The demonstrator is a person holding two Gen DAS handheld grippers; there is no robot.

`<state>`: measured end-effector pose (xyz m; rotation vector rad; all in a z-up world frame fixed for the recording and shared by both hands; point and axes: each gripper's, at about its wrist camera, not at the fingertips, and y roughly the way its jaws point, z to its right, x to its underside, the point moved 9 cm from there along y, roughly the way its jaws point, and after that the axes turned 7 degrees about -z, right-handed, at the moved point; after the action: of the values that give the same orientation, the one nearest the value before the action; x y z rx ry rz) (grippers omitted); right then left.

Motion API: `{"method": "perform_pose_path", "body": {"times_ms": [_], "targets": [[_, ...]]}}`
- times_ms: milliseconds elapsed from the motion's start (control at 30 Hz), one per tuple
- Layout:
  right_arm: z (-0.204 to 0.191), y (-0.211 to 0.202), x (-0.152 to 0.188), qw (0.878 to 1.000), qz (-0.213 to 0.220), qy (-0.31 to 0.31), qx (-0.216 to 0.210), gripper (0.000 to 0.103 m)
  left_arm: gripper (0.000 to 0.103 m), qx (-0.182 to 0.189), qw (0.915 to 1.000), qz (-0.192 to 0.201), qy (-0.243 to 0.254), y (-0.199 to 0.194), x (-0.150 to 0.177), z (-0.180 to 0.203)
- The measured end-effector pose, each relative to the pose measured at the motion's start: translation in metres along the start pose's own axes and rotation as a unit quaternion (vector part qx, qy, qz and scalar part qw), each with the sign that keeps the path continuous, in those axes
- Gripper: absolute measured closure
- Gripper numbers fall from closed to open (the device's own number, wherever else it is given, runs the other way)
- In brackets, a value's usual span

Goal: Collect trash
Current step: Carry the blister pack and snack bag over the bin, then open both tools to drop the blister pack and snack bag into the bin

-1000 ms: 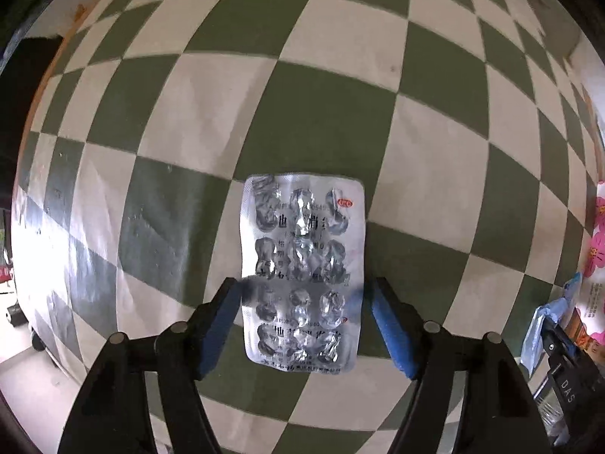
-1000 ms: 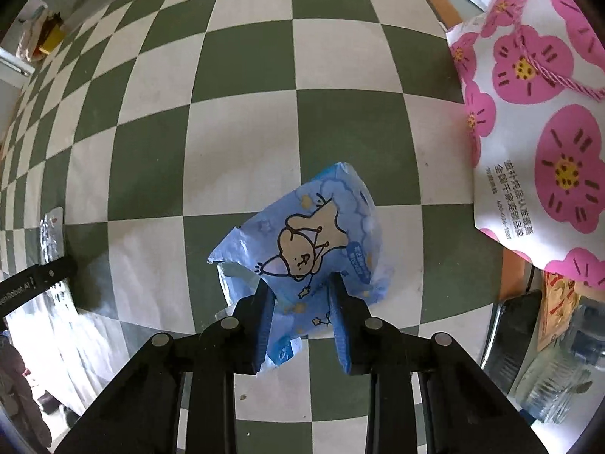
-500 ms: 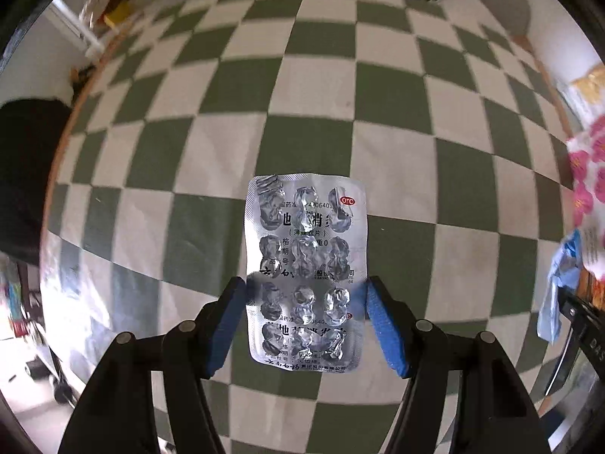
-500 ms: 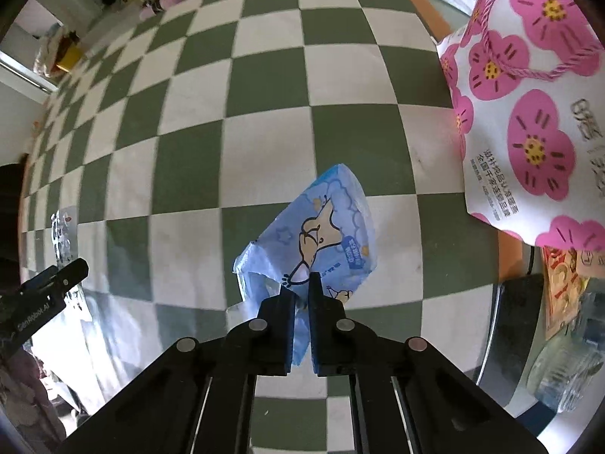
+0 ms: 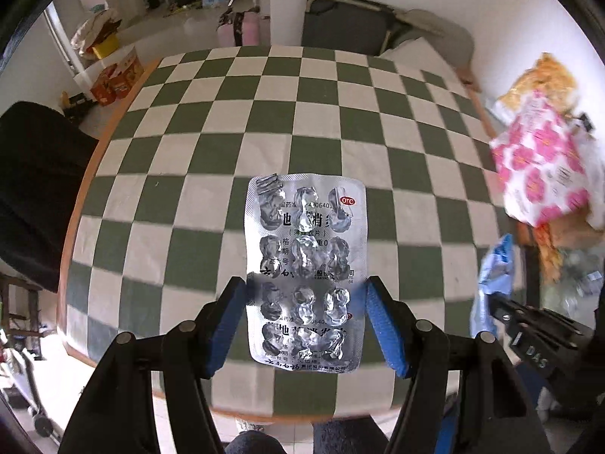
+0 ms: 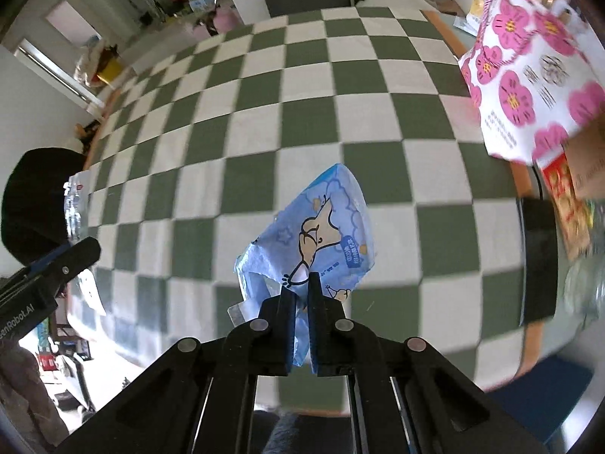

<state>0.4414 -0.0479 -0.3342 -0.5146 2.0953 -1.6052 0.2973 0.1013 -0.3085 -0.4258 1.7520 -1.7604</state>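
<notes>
Left wrist view: left gripper clamped on empty blister pack by its side edges, held above checkered surface. Right gripper pinched tight on blue wrapper, also lifted; flowered bag at right.

Bright daylight fills both views, blowing out the floor at the lower left. The foil blister pack glints with glare. Fisheye distortion bends the checkered desk, and motion blur smears the flowered bag at the right edges.
</notes>
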Motion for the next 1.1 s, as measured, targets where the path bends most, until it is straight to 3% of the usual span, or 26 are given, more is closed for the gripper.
{"method": "perform_pose_path", "body": {"times_ms": [167, 300, 400, 600, 767, 900, 967, 1033, 1067, 1100], "targets": [[-0.037, -0.021, 0.086, 0.999, 0.027, 0.024, -0.008, 0.098, 0.041, 0.039, 0.9989, 0.001, 0.026, -0.017, 0.064, -0.036], [-0.058, -0.011, 0.170, 0.998, 0.015, 0.056, -0.010, 0.097, 0.041, 0.055, 0.9972, -0.030, 0.039, -0.003, 0.131, -0.075], [-0.070, 0.017, 0.224, 0.997, -0.016, 0.075, -0.018, 0.097, 0.041, 0.072, 0.9937, -0.081, 0.028, 0.030, 0.187, -0.105], [-0.072, 0.137, 0.329, 0.980, -0.132, 0.135, -0.056, 0.097, 0.041, 0.098, 0.9768, -0.188, -0.031, 0.139, 0.277, -0.152], [-0.062, 0.250, 0.363, 0.969, -0.187, 0.148, -0.071, 0.097, 0.041, 0.093, 0.9639, -0.237, -0.077, 0.260, 0.329, -0.176], [-0.059, 0.347, 0.374, 0.963, -0.216, 0.135, -0.088, 0.097, 0.041, 0.103, 0.9480, -0.276, -0.120, 0.359, 0.367, -0.188], [-0.059, 0.382, 0.375, 0.959, -0.227, 0.134, -0.101, 0.097, 0.040, 0.098, 0.9439, -0.286, -0.134, 0.398, 0.380, -0.192], [-0.062, 0.413, 0.375, 0.956, -0.237, 0.131, -0.117, 0.097, 0.025, 0.090, 0.9466, -0.276, -0.140, 0.416, 0.384, -0.197], [-0.064, 0.429, 0.376, 0.954, -0.241, 0.131, -0.121, 0.096, 0.007, 0.085, 0.9474, -0.271, -0.147, 0.421, 0.386, -0.202], [-0.065, 0.442, 0.377, 0.952, -0.249, 0.127, -0.123, 0.096, 0.000, 0.084, 0.9464, -0.268, -0.158, 0.426, 0.389, -0.206]]}}
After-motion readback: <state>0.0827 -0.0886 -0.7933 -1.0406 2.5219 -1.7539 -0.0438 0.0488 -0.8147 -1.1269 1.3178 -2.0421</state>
